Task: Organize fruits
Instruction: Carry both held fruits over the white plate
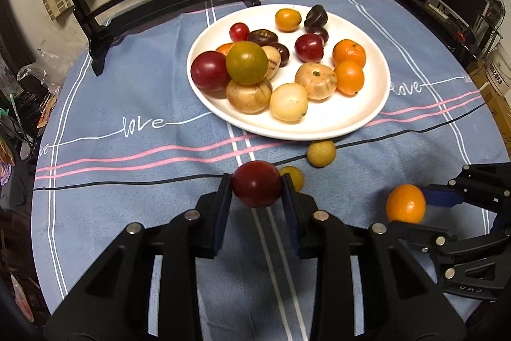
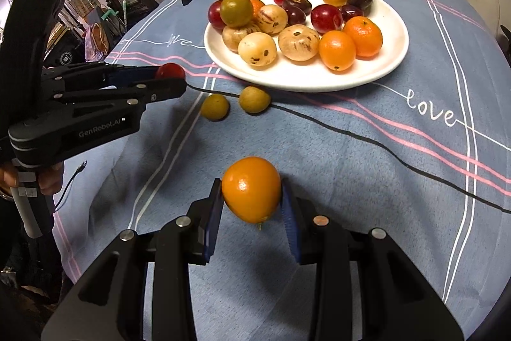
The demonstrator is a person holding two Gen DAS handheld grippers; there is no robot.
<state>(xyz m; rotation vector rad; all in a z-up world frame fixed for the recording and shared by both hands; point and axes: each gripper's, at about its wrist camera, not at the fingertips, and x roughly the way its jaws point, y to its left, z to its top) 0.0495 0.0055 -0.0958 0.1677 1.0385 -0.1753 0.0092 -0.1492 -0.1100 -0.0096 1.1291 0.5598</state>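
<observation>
Two fruits are in transit: left gripper [image 1: 257, 189] fingers grasp a dark red plum [image 1: 256, 183], right gripper [image 2: 252, 197] fingers an orange kumquat [image 2: 251, 189]; next, I judge, both go over the white round plate [image 1: 357, 120], then let go.

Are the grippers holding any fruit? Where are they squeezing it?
Yes, both. The left gripper squeezes a dark red fruit by its two sides. The right gripper squeezes an orange fruit by its sides too.
</observation>
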